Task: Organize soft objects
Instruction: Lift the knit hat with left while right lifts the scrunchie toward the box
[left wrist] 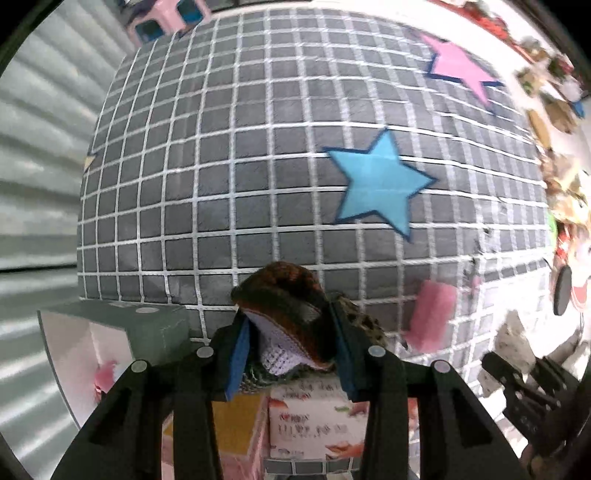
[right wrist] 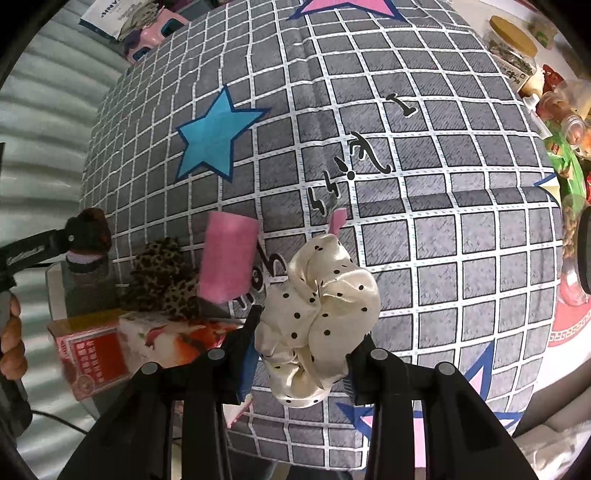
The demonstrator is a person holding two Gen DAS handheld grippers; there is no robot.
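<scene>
My left gripper (left wrist: 291,343) is shut on a brown and white knitted piece (left wrist: 284,295) and holds it above the boxes at the left edge of the grey checked cloth (left wrist: 258,147). It also shows in the right wrist view (right wrist: 88,240). My right gripper (right wrist: 303,354) is shut on a cream polka-dot scrunchie (right wrist: 317,314) above the cloth. A leopard-print scrunchie (right wrist: 162,280) lies beside a pink sponge block (right wrist: 229,254). The sponge also shows in the left wrist view (left wrist: 432,317).
A grey and white open box (left wrist: 110,332) and printed cartons (right wrist: 147,339) stand at the cloth's left edge. Jars and snack packets (right wrist: 517,48) crowd the right side. A pink stool (left wrist: 166,18) stands beyond the far edge. A corrugated metal wall (left wrist: 37,147) is on the left.
</scene>
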